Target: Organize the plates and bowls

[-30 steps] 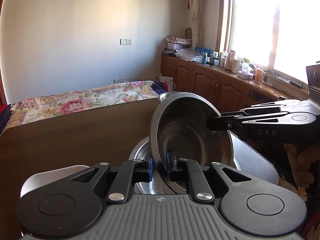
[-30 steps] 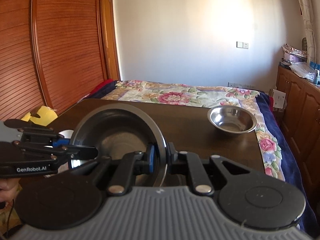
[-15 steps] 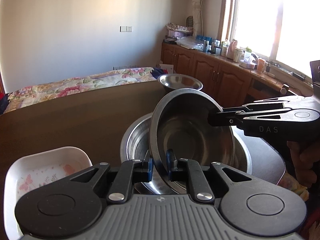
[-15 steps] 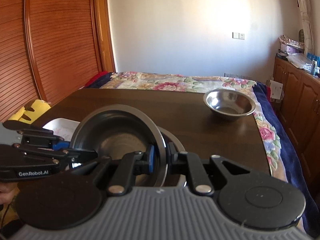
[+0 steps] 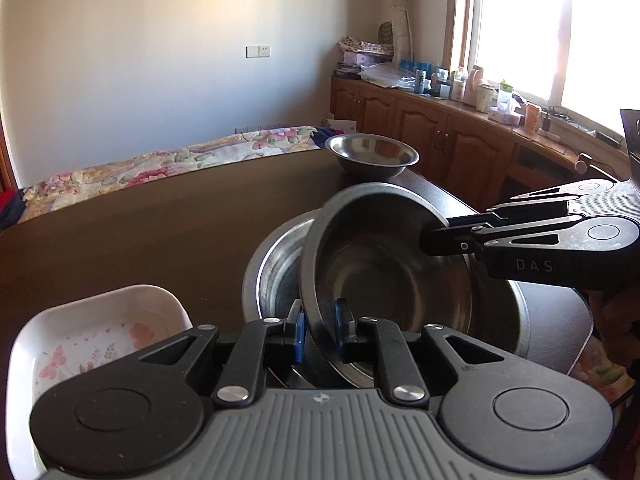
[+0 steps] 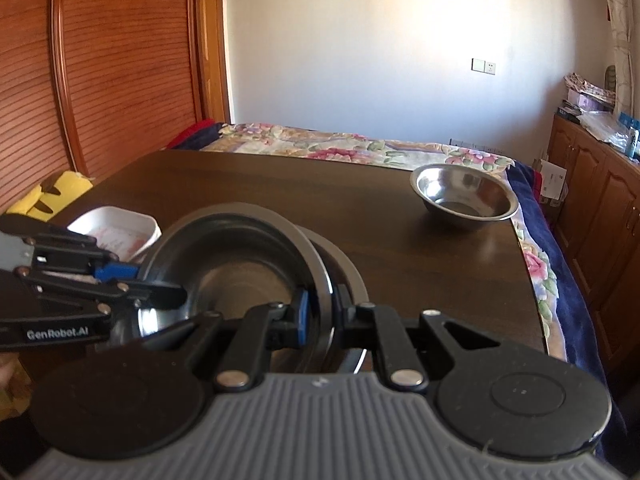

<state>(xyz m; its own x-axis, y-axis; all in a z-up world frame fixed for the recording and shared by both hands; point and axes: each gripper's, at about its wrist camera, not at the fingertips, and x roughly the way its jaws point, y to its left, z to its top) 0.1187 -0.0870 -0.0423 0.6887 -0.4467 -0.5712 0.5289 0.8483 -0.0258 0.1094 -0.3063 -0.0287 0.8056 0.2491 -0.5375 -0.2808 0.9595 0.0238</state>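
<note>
A tilted steel bowl (image 5: 392,280) is held at opposite rims by both grippers. My left gripper (image 5: 320,336) is shut on its near rim, and my right gripper (image 5: 424,240) comes in from the right, shut on the far-right rim. The tilted bowl's lower edge sits inside a larger steel bowl (image 5: 276,264) that rests on the dark wooden table (image 5: 160,220). The right wrist view shows the same bowl (image 6: 240,272) clamped by my right gripper (image 6: 320,316), with the left gripper (image 6: 180,292) on its left rim and the larger bowl (image 6: 348,272) underneath.
A small steel bowl (image 5: 372,156) stands near the table's far right corner (image 6: 466,194). A white flower-patterned dish (image 5: 100,340) lies left of the bowls. Beyond the table are a bed (image 6: 340,148), wooden cabinets (image 5: 440,140) and a wooden sliding door (image 6: 120,60).
Both grippers have come down with the bowl, and it now dips into the larger bowl. More of the table, the white dish and the far small bowl have come into view.
</note>
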